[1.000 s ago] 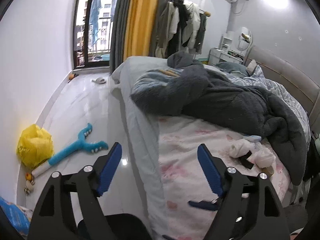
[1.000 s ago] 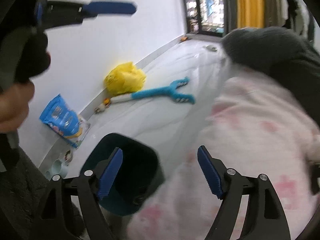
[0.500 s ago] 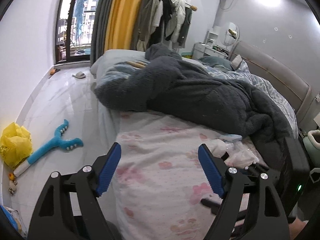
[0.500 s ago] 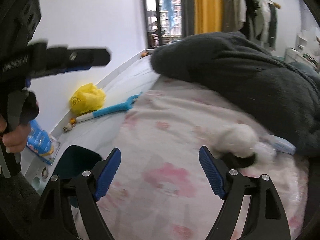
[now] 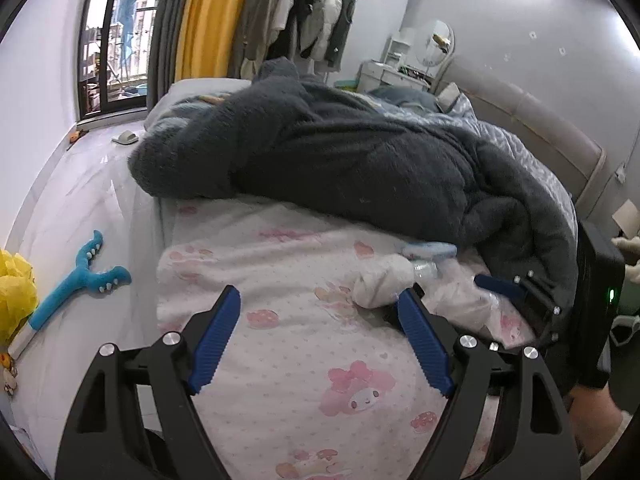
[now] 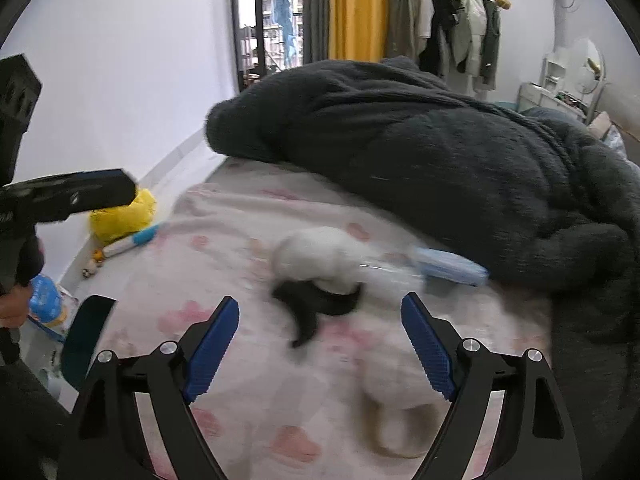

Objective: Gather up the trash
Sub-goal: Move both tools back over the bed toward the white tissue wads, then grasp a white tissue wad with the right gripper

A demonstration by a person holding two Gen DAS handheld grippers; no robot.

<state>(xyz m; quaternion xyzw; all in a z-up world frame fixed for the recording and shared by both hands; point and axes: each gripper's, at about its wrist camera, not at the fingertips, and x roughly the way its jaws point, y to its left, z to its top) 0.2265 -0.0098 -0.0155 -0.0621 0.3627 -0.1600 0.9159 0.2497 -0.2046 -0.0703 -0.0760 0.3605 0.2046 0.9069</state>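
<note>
Left wrist view: the left gripper (image 5: 318, 334) hangs over the pink-patterned sheet (image 5: 280, 264), jaws wide and empty, having just opened a little further. The trash lies at about two o'clock from it: a white crumpled wad (image 5: 382, 286) beside clear plastic wrap (image 5: 460, 294), near the edge of the dark blanket (image 5: 360, 152).

Right wrist view: the right gripper (image 6: 320, 338) is also spread wide, just opened further, nothing between the pads. The wad (image 6: 316, 256) sits at twelve o'clock on a black scrap (image 6: 316, 304), with a blue packet (image 6: 448, 266) at two o'clock. The wad looks light, soft and crushable; pinch it across its bulging middle.
</note>
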